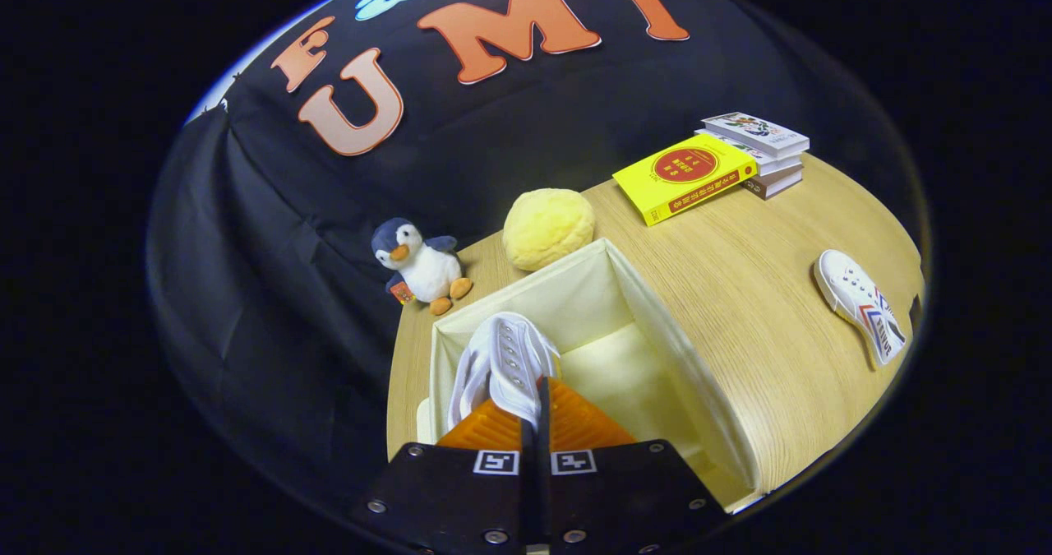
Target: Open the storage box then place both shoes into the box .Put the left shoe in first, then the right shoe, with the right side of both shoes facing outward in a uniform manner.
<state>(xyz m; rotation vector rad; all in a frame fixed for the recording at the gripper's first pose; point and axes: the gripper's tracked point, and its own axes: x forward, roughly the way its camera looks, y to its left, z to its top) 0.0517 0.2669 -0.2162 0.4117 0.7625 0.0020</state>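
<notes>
My gripper (534,399) is shut on a white lace-up shoe (503,362), its orange fingers (575,423) pressed together on the shoe's upper. The shoe hangs toe-forward over the open cream fabric storage box (657,325), near the box's left wall. The box's inside is bare beyond the shoe. A second white shoe (860,306) with red and blue stripes lies on its side on the wooden table, far to the right of the box.
Behind the box sit a yellow round plush (548,228) and a penguin plush (419,265). A yellow book (684,177) and a small stack of books (760,148) lie at the back right of the wooden table (764,292).
</notes>
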